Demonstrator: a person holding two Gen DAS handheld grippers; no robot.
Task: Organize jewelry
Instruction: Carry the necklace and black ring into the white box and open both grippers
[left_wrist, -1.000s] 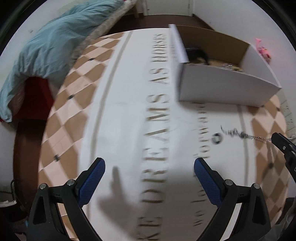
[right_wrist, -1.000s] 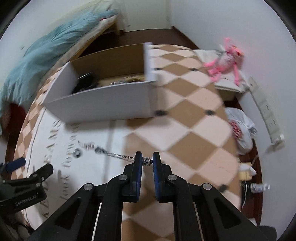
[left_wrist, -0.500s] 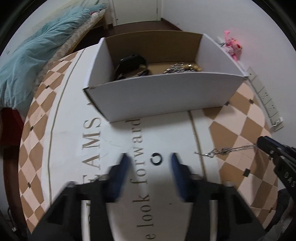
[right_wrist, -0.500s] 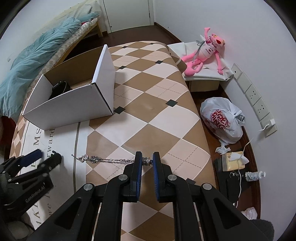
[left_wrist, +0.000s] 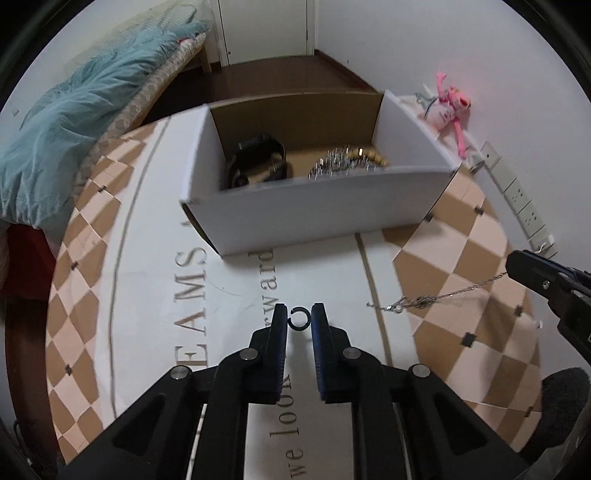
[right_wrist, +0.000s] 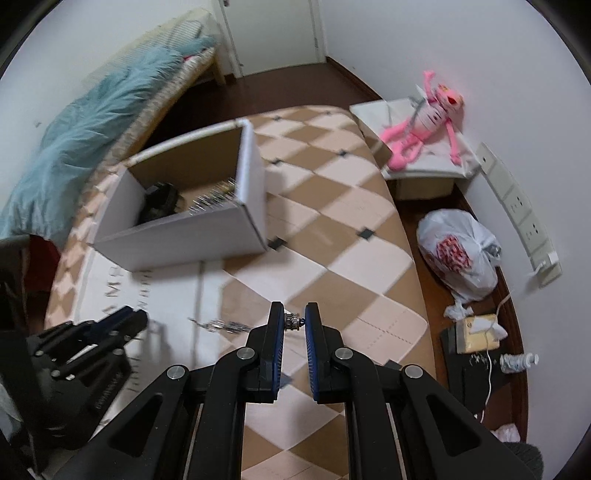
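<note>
My left gripper (left_wrist: 299, 319) is shut on a small black open ring (left_wrist: 298, 318), pinched between its blue pads just above the mat. My right gripper (right_wrist: 294, 321) is shut on the clasp end of a silver chain (right_wrist: 221, 325), whose free end hangs out to the left; the chain also shows in the left wrist view (left_wrist: 424, 301). A white cardboard box (left_wrist: 321, 206) stands beyond, holding a black watch (left_wrist: 258, 157) and a heap of silver and gold jewelry (left_wrist: 347, 160). The box also shows in the right wrist view (right_wrist: 184, 236).
The checkered mat (right_wrist: 332, 229) with printed words covers the table. A pink plush toy (right_wrist: 424, 114) lies on a low white stand at the right. A white plastic bag (right_wrist: 458, 251) and clutter sit on the floor right. A teal blanket (left_wrist: 74, 122) lies on a bed at the left.
My left gripper swung round to face the box, moved onto the black ring and shut on it. My right gripper lifted the chain and carried it to the right.
</note>
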